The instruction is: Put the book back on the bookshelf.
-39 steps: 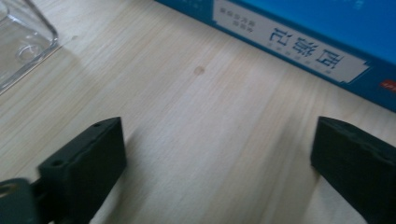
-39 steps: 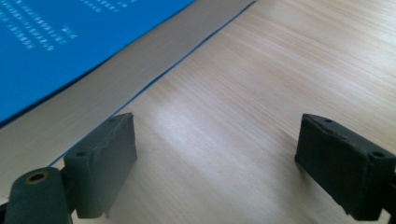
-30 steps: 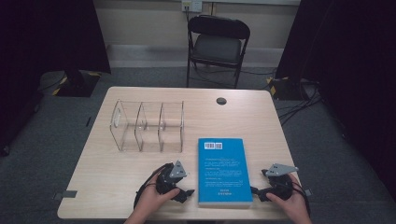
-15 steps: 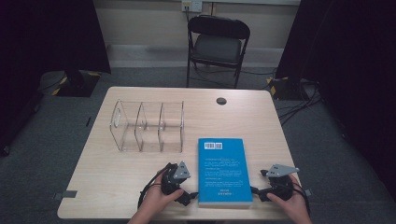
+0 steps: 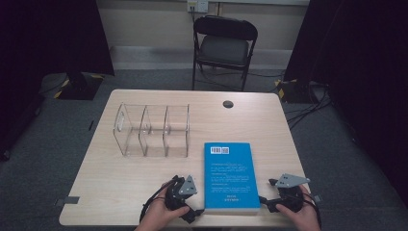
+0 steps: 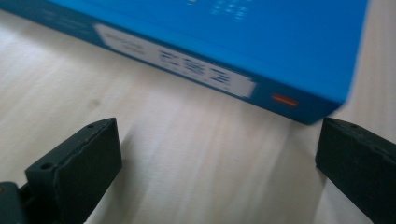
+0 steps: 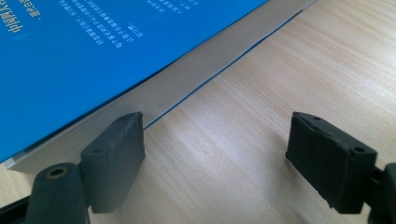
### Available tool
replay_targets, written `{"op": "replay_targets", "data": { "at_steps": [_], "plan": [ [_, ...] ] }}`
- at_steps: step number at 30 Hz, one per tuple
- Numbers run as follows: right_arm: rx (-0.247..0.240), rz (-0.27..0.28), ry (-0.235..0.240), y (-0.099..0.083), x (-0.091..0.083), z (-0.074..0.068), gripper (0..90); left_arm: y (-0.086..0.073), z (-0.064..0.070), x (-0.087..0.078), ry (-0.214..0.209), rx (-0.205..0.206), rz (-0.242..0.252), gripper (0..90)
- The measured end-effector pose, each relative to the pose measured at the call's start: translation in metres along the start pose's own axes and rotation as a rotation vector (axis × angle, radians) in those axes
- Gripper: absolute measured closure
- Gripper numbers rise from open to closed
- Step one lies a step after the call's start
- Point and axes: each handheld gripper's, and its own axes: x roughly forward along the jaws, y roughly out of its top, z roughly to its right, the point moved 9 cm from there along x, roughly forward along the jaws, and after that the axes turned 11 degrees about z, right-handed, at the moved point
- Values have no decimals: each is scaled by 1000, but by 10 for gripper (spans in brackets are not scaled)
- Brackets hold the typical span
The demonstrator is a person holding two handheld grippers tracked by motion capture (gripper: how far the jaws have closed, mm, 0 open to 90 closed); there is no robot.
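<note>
A blue book (image 5: 230,175) lies flat near the table's front edge, barcode end away from me. My left gripper (image 5: 194,211) sits low at the book's near left corner. In the left gripper view it (image 6: 217,158) is open, with the book's spine (image 6: 187,60) just beyond the jaws and only bare table between them. My right gripper (image 5: 267,202) rests at the near right corner. It (image 7: 219,154) is open too, and its left finger (image 7: 114,149) sits against the book's page edge (image 7: 187,79).
A clear acrylic organizer (image 5: 151,130) with three compartments stands on the wooden table (image 5: 269,125), left of the book and farther back. A black round grommet (image 5: 228,104) sits near the far edge. A black folding chair (image 5: 223,48) stands behind the table.
My left gripper has slid a little toward the front edge and closer to the book's near left corner. The right gripper has barely shifted. The book has not moved.
</note>
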Motion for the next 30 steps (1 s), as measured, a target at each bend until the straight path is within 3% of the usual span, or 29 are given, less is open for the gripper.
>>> {"op": "replay_targets", "data": {
  "at_steps": [4,5,7,8,10,15,18,19,21,24,25,28,30],
  "plan": [
    [3,-3,-11,0,1,2,150,3,7,4,-8,3,12,0],
    [11,-3,-10,-1,1,2,142,3,8,4,-10,6,-6,0],
    [19,-3,-9,-1,1,2,137,6,8,9,-4,-3,19,0],
    [21,-2,-12,-1,1,2,136,7,7,9,17,-15,6,3],
    [18,-2,-11,-1,1,2,136,10,5,13,27,-22,32,19],
    [14,-9,-32,0,1,1,134,12,3,16,19,-17,-1,0],
    [18,-8,-42,2,5,1,144,12,-6,16,37,-30,5,0],
    [22,-1,-39,5,8,1,191,11,-13,14,51,-46,14,0],
    [17,7,-34,7,10,-1,216,9,-18,13,54,-33,22,0],
    [-16,16,-32,10,13,-3,230,10,-18,15,56,-48,60,0],
    [-39,18,-33,12,13,-5,234,10,-19,15,58,-32,39,0],
    [-42,31,-28,13,13,-5,234,12,-16,17,63,-42,34,0],
    [-30,50,-19,16,11,-6,235,12,-16,18,60,-28,26,0]
  ]
}}
